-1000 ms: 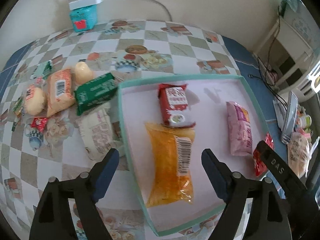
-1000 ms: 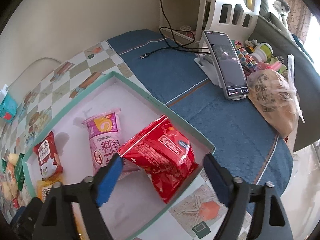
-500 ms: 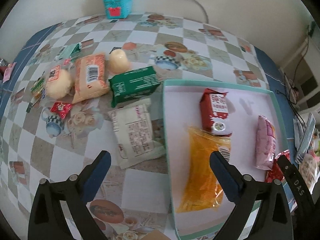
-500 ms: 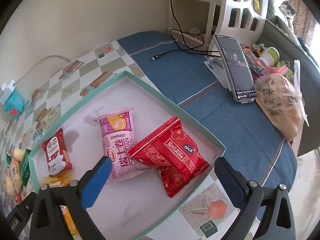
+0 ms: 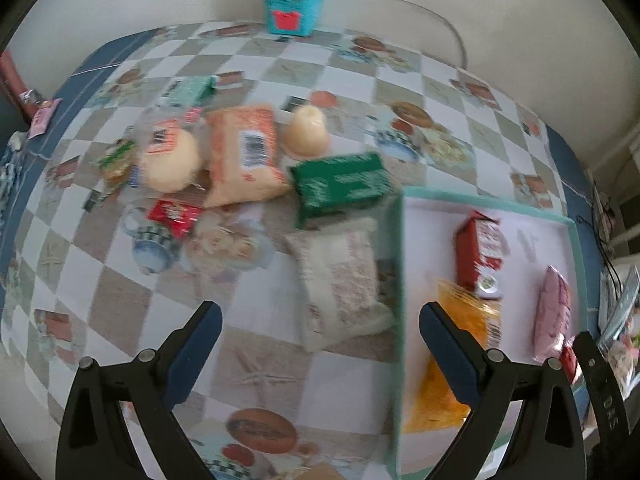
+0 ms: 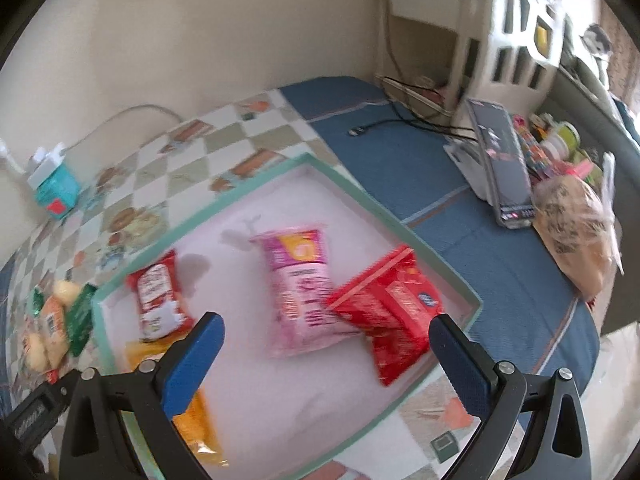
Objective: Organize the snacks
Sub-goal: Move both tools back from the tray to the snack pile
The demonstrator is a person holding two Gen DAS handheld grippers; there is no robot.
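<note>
1. The left gripper [image 5: 320,332], a black two-finger frame with dark blue padded fingertips [image 5: 196,336], points steeply down, its jaws spread wide with nothing between them.
2. In its own view one finger rises from seven o'clock and the other from five o'clock, both leaning inward toward the centre.
3. The right gripper [image 6: 326,346], the same black frame with brighter blue pads [image 6: 460,364], is also tilted down, jaws wide apart and pressing on nothing.
4. At four o'clock in the left view a black bar of the right gripper shows at the edge.
5. At eight o'clock in the right view a black part of the left gripper peeks in.
</note>
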